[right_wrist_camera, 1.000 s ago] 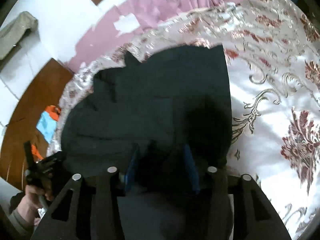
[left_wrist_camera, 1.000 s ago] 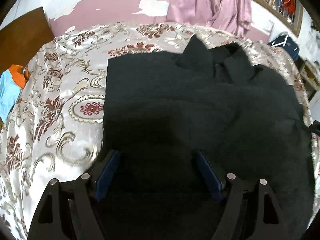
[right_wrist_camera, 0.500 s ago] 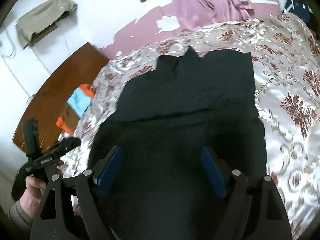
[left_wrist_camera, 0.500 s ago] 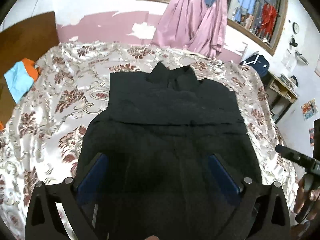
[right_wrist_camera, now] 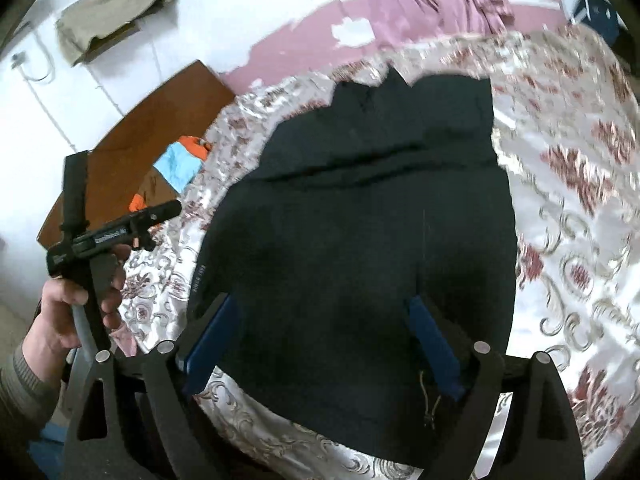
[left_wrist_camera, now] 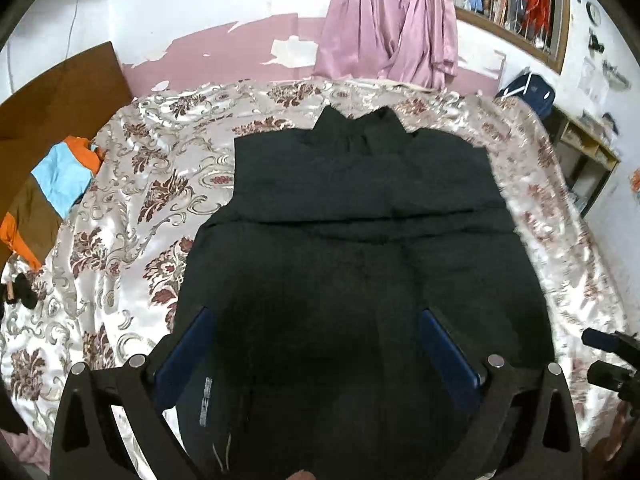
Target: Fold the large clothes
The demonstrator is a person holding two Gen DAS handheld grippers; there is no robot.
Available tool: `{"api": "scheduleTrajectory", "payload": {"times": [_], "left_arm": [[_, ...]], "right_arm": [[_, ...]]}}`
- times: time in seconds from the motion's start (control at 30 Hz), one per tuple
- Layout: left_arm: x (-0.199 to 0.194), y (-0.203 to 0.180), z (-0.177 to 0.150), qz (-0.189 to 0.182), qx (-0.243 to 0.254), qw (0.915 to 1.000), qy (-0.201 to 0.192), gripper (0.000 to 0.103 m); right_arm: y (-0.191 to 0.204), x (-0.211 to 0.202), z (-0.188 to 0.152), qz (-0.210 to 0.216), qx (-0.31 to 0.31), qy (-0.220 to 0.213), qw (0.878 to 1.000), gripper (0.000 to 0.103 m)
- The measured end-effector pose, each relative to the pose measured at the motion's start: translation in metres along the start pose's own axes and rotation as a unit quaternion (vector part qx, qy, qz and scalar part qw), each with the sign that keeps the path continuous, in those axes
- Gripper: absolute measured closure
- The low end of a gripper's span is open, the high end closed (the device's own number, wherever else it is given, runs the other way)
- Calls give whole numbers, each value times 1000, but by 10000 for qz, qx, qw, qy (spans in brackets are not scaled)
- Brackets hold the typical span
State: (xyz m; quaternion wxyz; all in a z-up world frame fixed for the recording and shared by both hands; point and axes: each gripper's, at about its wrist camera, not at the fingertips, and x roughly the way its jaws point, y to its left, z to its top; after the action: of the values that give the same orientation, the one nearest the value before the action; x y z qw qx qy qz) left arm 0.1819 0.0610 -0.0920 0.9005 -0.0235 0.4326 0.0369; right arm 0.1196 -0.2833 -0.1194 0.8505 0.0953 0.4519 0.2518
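A large black garment (left_wrist_camera: 360, 248) lies flat on the floral bedspread (left_wrist_camera: 132, 208), collar at the far end, with a fold line across its upper part. It also shows in the right wrist view (right_wrist_camera: 360, 232). My left gripper (left_wrist_camera: 316, 336) is open and empty, raised above the garment's near end. My right gripper (right_wrist_camera: 324, 324) is open and empty above the near hem. The left gripper (right_wrist_camera: 100, 236), held in a hand, appears at the left of the right wrist view. The right gripper's tip (left_wrist_camera: 608, 348) shows at the right edge of the left wrist view.
A pink curtain (left_wrist_camera: 388, 20) hangs at the far wall. Orange and blue clothes (left_wrist_camera: 60, 176) lie beside a brown headboard (left_wrist_camera: 56, 92) at left. A shelf unit (left_wrist_camera: 584, 152) and dark bag (left_wrist_camera: 528, 88) stand at right. Bedspread lies bare on both sides of the garment.
Both grippers have opened wide and pulled back and up from the garment. The views now take in the whole garment and more of the room.
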Motion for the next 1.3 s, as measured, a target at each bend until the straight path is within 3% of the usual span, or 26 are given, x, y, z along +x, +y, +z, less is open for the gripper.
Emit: {"api": "scheduleTrajectory", "payload": {"times": [0.2,0.37,0.47,0.53,0.57,0.63,0.77,1.03,1.1,1.2,1.3], "left_arm": [[81,12,15,86,-16,9995,293,0],[91,19,43,-23,-245,9969,743,0],[60,21,67,-71,-234,9949,978,0],[35,21,83,-96,-178,9943,1049,0],[17,18,92,-138,-54,9936,1122,0],[-8,15,105,-98,78,9929,1181,0],[-31,9,120,-221,-118,9885,1489,0],[-36,10,146,-162,-1169,9768,1786,0],[-32,15,152,-61,-1109,9790,1707,0],[-10,26,157,8,-813,9831,1638,0],[28,36,167,23,-604,9818,1798,0]], "right_arm": [[-9,83,39,32,52,350,9994,18],[-1,121,82,23,281,775,9966,18],[16,112,99,-55,339,969,9947,18],[47,80,127,-222,320,1171,9924,18],[47,80,127,-222,320,1171,9924,18],[73,41,156,-347,293,1137,9925,18],[94,-7,193,-327,117,889,9954,18],[46,-2,243,-171,176,1243,9919,18],[40,3,249,-170,222,1255,9917,18],[15,48,285,-317,423,1365,9892,18],[-1,88,312,-628,467,1441,9865,18]]}}
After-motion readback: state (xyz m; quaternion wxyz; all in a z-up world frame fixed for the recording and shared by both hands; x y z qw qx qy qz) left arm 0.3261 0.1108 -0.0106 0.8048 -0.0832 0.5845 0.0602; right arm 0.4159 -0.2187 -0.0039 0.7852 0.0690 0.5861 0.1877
